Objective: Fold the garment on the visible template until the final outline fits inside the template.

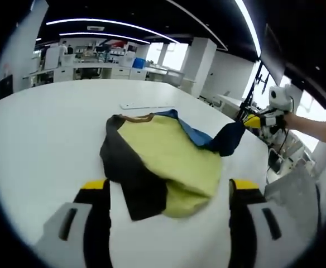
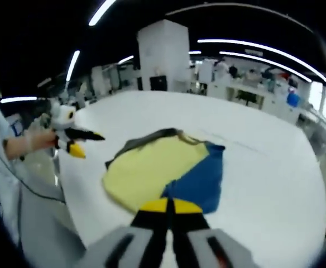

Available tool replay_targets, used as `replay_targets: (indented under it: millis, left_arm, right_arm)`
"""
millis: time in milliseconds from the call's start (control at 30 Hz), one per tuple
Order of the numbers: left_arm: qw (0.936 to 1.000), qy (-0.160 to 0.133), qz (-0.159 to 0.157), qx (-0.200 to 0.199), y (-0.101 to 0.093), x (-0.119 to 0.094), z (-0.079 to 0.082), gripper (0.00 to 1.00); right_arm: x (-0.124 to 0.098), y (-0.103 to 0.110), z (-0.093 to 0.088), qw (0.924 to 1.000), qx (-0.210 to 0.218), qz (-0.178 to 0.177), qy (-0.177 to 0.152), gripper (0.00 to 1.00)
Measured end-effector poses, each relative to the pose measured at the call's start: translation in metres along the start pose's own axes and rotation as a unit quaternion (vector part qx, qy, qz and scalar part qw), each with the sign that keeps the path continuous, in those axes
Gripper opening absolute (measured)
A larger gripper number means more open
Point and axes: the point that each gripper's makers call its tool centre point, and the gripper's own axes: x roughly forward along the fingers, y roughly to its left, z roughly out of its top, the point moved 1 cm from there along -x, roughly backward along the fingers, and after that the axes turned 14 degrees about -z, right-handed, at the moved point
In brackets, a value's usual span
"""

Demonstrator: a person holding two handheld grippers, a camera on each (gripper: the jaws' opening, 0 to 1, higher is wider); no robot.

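Note:
A garment (image 1: 168, 162) in yellow-green, black and blue lies crumpled on the white table (image 1: 51, 128). My left gripper (image 1: 168, 187) stands open, with its yellow-tipped jaws wide on either side of the near yellow-green hem. In the right gripper view the garment (image 2: 152, 170) lies just ahead, blue part nearest. There my right gripper (image 2: 171, 206) is shut at the blue edge, seemingly pinching it. A hand holds that right gripper (image 1: 254, 120) at the table's right edge, against a raised dark-blue flap. The left gripper (image 2: 85, 142) hangs open beside the table.
A thin pale strip (image 1: 146, 106) lies on the table beyond the garment. Desks and shelves (image 1: 90, 61) fill the room behind. A grey chair back (image 1: 294, 195) stands near the right table edge. A person's sleeve (image 2: 1, 167) is at the left.

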Motion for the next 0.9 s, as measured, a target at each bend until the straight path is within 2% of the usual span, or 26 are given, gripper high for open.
replay_targets:
  millis: [200,300,467,900]
  left_arm:
    - [1.0000,0.003,-0.002,-0.004,0.002,0.004,-0.002,0.84]
    - [1.0000,0.006,-0.001,-0.007,0.004,0.008,-0.004,0.84]
    - [0.9999,0.008,0.001,-0.012,0.010,0.011,-0.007,0.84]
    - [0.9996,0.014,0.006,-0.024,0.019,0.013,-0.011,0.84]
  right_arm:
    - [0.005,-0.042,-0.009,0.9976,0.055,-0.036,0.020,0.00]
    - [0.010,-0.061,-0.016,0.9957,0.068,-0.050,0.038,0.00]
    - [0.019,-0.094,-0.028,0.9921,0.081,-0.073,0.061,0.00]
    - [0.033,-0.152,-0.066,0.9768,0.105,-0.127,0.137,0.00]
